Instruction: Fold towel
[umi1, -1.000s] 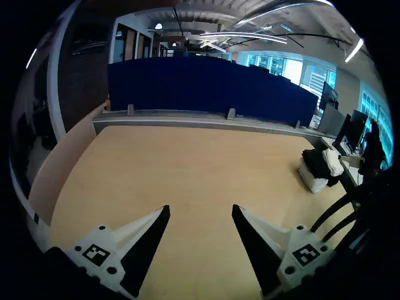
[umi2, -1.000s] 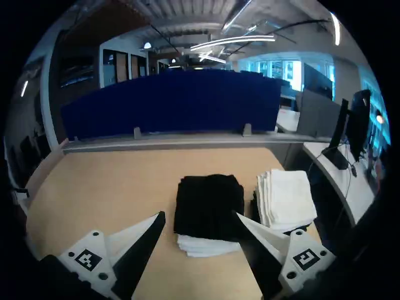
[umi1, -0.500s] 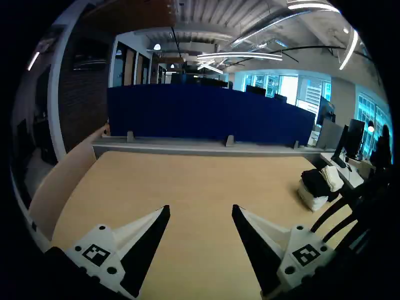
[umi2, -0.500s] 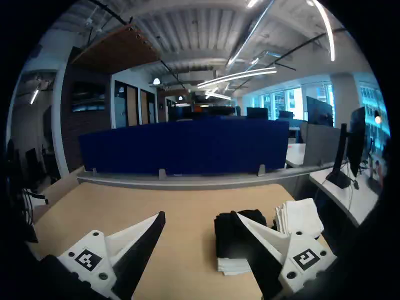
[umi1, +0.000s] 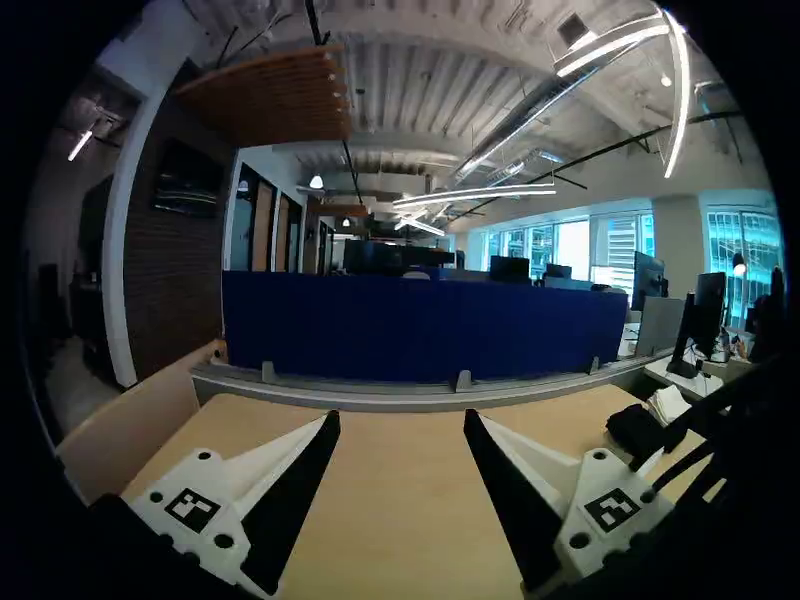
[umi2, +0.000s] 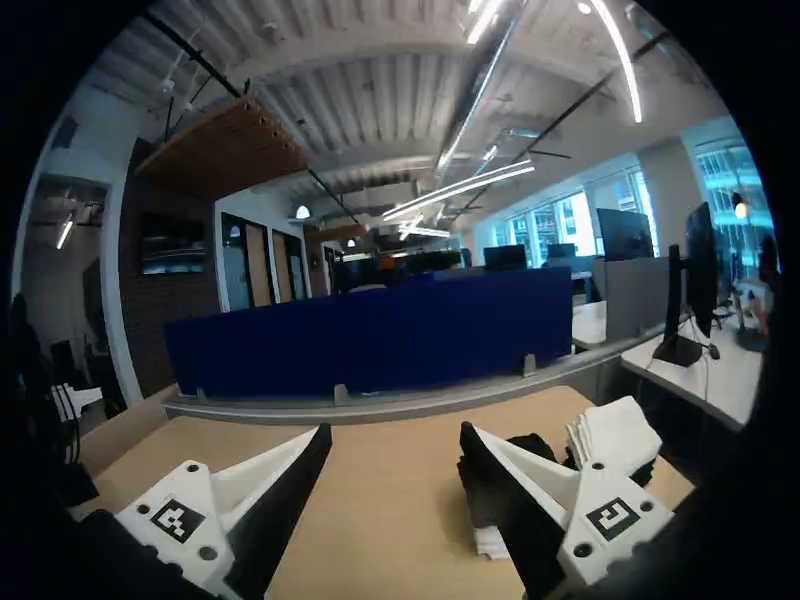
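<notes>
Where your right gripper (umi2: 395, 428) looks along the bench (umi2: 400, 510), the towels lie at the lower right of the right gripper view. A folded black towel (umi2: 495, 478) rests on a folded white towel (umi2: 490, 543), both partly hidden behind the gripper's right-hand finger. Just beside them, farther right, a white stack (umi2: 615, 432) of folded towels sits near the bench's corner. None of them is between your jaws, which stand wide apart over bare wood and grip nothing.

In the left gripper view you find the pile small at the right edge of the frame, the black towel (umi1: 636, 428) in front and the white stack (umi1: 668, 402) just behind it. Both are well apart from your left gripper (umi1: 400, 415). Its jaws too are spread wide and empty, with the light wooden bench (umi1: 400, 530) showing between them.

Beyond the bench's far edge a blue partition (umi2: 370, 340) runs across the middle of the right gripper view, and it crosses the left gripper view the same way. At the right of the right gripper view a monitor (umi2: 690, 270) stands on a neighbouring bench (umi2: 720, 375). Long ceiling lights (umi2: 470, 185) streak the upper part of the frame.
</notes>
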